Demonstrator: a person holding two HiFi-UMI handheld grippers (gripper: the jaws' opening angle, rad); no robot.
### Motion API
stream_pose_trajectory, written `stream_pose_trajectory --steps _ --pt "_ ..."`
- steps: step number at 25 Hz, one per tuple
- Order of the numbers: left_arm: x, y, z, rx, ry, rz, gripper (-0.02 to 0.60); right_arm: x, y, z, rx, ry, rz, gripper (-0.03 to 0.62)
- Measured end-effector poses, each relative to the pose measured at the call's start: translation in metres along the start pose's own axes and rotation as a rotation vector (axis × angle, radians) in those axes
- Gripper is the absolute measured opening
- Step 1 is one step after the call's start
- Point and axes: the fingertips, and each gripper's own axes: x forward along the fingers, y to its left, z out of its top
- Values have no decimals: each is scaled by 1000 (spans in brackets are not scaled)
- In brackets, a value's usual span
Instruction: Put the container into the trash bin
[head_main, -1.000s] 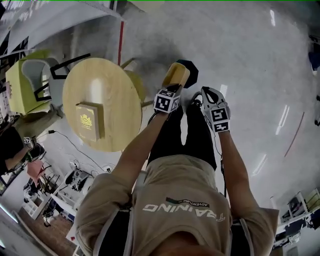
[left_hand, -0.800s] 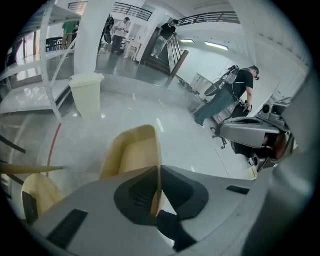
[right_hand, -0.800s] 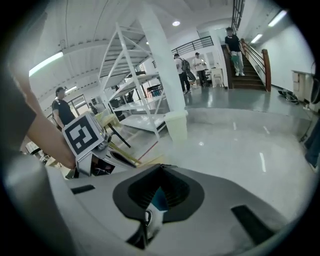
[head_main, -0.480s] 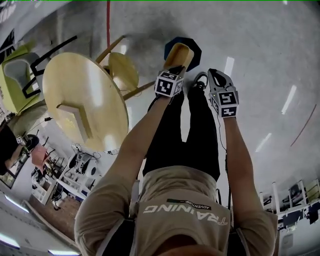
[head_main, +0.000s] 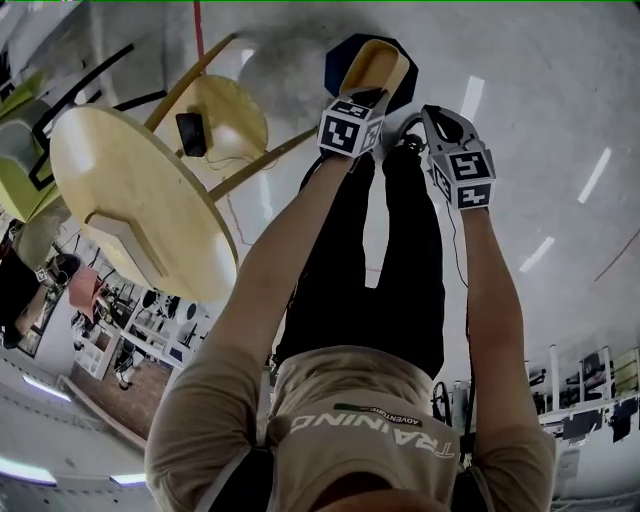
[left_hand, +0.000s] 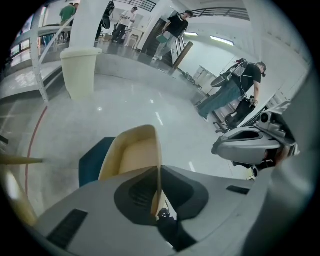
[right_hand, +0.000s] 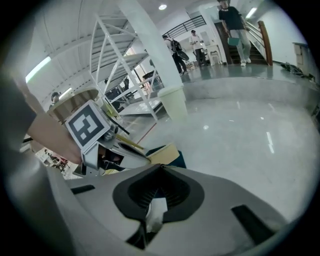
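Over one bin (left_hand: 92, 162), the left hand-held gripper (left_hand: 159, 200) pinches one container (left_hand: 132, 155).

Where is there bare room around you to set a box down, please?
The grey floor right of the right gripper is bare. The round table has bare top beyond its box. It is crowded ahead: the left gripper holds the container over the trash bin, with the stool beside it.

1. The left claw (left_hand: 159, 175) has its jaws pressed together on the container's (left_hand: 131, 152) thin wall.
2. The tan container is open and hangs above a dark blue bin (left_hand: 91, 164) on the grey floor (left_hand: 125, 107).
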Motion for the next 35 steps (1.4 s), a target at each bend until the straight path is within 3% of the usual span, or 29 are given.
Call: stream_pose_trajectory --steps 18,28,35 --pt "47 38 -36 50 65 6 44 29 -7 -40 -4 38 14 5" --pt "28 28 -40 54 57 -11 58 17 10 -41 -9 26 15 5" --pt "-17 -9 -23 98 -3 -48 9 -13 31 -15 -23 -12 -2 5"
